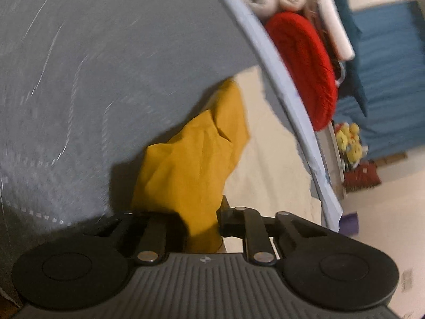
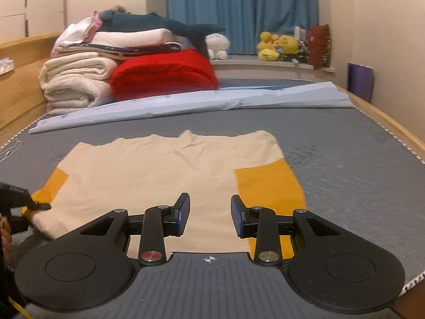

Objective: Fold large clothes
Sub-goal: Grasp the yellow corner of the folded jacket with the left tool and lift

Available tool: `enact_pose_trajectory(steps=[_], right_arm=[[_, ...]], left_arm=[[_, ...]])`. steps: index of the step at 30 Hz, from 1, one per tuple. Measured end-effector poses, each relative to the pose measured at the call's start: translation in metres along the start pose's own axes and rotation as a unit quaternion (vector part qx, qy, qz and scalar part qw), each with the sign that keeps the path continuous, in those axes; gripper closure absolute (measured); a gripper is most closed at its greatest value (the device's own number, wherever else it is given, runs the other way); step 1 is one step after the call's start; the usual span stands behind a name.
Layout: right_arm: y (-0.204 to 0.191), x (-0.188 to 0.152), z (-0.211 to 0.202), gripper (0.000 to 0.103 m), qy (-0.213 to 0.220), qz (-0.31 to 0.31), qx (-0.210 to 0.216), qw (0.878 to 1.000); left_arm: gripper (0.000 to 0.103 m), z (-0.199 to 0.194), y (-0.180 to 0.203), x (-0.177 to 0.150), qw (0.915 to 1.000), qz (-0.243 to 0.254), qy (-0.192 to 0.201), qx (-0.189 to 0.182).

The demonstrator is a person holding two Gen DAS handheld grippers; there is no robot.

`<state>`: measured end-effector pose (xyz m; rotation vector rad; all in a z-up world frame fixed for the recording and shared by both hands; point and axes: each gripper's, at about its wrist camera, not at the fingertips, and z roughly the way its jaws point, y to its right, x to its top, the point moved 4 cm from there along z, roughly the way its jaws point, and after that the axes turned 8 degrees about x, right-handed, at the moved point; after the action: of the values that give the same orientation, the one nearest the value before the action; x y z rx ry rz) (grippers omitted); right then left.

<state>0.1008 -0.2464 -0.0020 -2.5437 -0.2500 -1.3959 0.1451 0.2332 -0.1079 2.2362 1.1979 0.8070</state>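
A: We start with the bed (image 2: pixel 345 138): grey mattress cover, wooden frame along both sides.

B: Agreed. At the far end we log a folded pale blue sheet (image 2: pixel 186 101) lying across it, then stacked white blankets (image 2: pixel 77 79) with a red blanket (image 2: pixel 164 71) beside them. Blue curtain (image 2: pixel 239 10) behind, yellow plush toys (image 2: pixel 279 45) on the sill.

A: Next the shirt (image 2: pixel 159 175). Cream body, mustard sleeves, spread flat on the mattress in front of us, well short of the sheet.

B: From the left wrist view we see one mustard sleeve (image 1: pixel 191 164) bunched up and lifted off the cream cloth.

A: The left hand-held gripper (image 1: pixel 196 220) has its jaws drawn narrow, pinching that sleeve; the cloth runs right down between them.

B: We see it at the left edge of the right view too, at the shirt's corner.

A: The right hand-held gripper (image 2: pixel 209 212) sits partly open over the near hem, nothing between its blue pads (image 2: pixel 184 212).
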Motion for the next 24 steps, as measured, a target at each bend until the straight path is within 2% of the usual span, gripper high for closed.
enact_pose_trajectory(steps=[3, 6, 10, 12, 15, 18, 19, 20, 21, 22, 24], right_arm=[[-0.020, 0.002, 0.010, 0.068, -0.003, -0.007, 0.017, 1.000], [-0.044, 0.004, 0.022, 0.068, -0.010, -0.013, 0.039, 0.999], [-0.078, 0.004, 0.039, 0.068, -0.026, -0.023, 0.074, 0.997], [-0.096, 0.002, 0.048, 0.068, -0.040, -0.027, 0.102, 0.994], [-0.126, -0.006, 0.063, 0.068, -0.081, -0.030, 0.161, 0.983], [-0.157, -0.015, 0.075, 0.068, -0.106, -0.051, 0.201, 0.973], [-0.167, -0.020, 0.081, 0.068, -0.119, -0.058, 0.211, 0.969], [-0.173, -0.026, 0.089, 0.068, -0.138, -0.064, 0.209, 0.966], [-0.179, -0.036, 0.102, 0.068, -0.168, -0.072, 0.197, 0.963], [-0.183, -0.046, 0.115, 0.068, -0.195, -0.080, 0.185, 0.960], [-0.190, -0.064, 0.139, 0.068, -0.241, -0.086, 0.166, 0.952]], left_arm=[[0.088, -0.023, 0.016, 0.007, 0.9998, 0.008, 0.006, -0.017], [0.088, -0.053, 0.038, 0.018, 0.9978, 0.059, 0.022, -0.021], [0.088, -0.091, 0.046, 0.040, 0.9932, 0.111, 0.027, 0.022], [0.088, -0.112, 0.044, 0.051, 0.9872, 0.150, 0.031, 0.045], [0.088, -0.135, 0.036, 0.062, 0.9760, 0.206, 0.032, 0.063], [0.087, -0.138, 0.021, 0.065, 0.9660, 0.249, 0.033, 0.062], [0.087, -0.135, 0.014, 0.063, 0.9664, 0.247, 0.031, 0.062], [0.087, -0.131, 0.006, 0.061, 0.9723, 0.224, 0.021, 0.063], [0.087, -0.128, 0.001, 0.062, 0.9776, 0.202, 0.013, 0.057], [0.087, -0.125, 0.000, 0.061, 0.9794, 0.195, 0.009, 0.053], [0.087, -0.125, 0.004, 0.056, 0.9755, 0.210, 0.021, 0.064]])
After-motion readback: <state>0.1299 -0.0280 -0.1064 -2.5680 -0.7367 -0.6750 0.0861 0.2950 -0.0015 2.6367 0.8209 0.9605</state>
